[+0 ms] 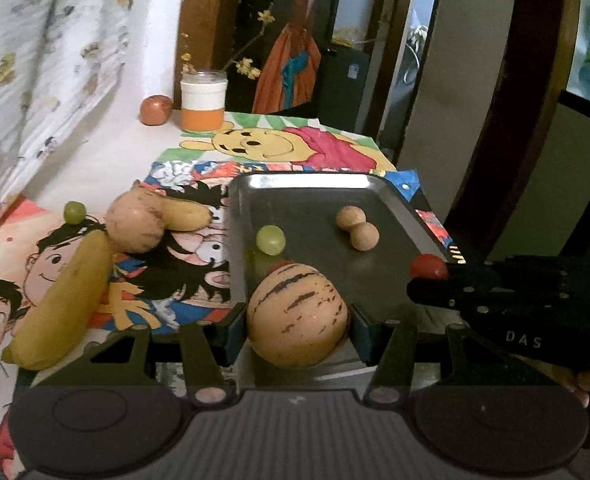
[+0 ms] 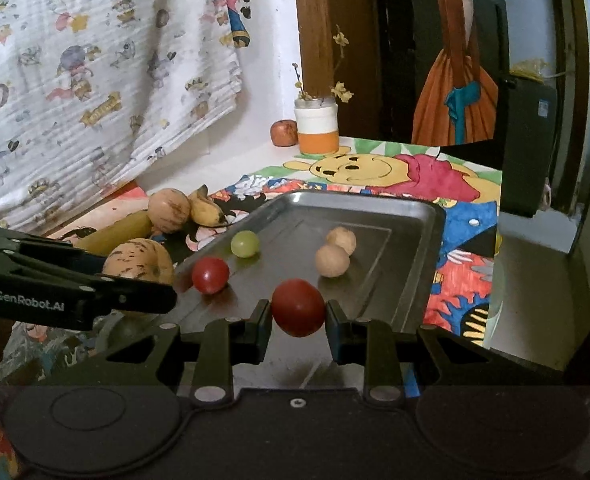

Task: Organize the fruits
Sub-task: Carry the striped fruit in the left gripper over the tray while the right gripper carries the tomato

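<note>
My left gripper is shut on a striped tan melon at the near left edge of the metal tray; it also shows in the right wrist view. My right gripper is shut on a red tomato over the tray's near edge; that tomato shows in the left wrist view. In the tray lie a green grape, a second red tomato and two small brown round fruits.
Left of the tray on the cartoon cloth lie a banana, another striped melon, a small banana and a green grape. A white-and-orange jar and a reddish fruit stand at the back.
</note>
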The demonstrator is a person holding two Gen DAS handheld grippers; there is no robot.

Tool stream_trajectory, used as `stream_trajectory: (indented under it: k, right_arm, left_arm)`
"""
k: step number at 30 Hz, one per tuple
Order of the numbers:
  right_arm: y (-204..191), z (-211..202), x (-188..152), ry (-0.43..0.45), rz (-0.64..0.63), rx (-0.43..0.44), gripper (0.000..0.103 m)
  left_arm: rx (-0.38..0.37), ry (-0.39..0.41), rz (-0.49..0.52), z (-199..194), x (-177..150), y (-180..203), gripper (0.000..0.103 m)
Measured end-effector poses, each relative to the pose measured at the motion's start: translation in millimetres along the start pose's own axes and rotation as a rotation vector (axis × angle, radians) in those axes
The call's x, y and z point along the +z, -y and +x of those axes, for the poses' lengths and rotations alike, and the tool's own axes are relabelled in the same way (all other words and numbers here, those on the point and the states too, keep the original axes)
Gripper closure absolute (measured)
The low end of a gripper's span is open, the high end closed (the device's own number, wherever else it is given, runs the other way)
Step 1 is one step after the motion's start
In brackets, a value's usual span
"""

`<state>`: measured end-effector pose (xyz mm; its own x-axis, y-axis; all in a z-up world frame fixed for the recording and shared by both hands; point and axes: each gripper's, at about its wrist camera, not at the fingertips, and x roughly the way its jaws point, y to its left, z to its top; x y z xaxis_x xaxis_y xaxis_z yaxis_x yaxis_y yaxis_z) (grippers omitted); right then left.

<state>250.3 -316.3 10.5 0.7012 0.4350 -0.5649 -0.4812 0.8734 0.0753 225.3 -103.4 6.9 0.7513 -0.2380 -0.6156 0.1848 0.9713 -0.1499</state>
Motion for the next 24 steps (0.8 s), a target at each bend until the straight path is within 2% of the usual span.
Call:
stream_trajectory:
  k: [7, 24]
  right_arm:
    - [0.0, 7.5, -4.8, -0.015, 0.002, 0.019, 0.072]
    - [2.9, 13.3, -9.4, -0.024, 0.025, 0.018, 0.072]
  left_arm:
    - [0.005, -0.027, 0.005, 10.6, -2.6, 1.8, 0.045]
    - [-0.004, -0.028, 0.036, 16.4, -4.2, 7.2, 0.045]
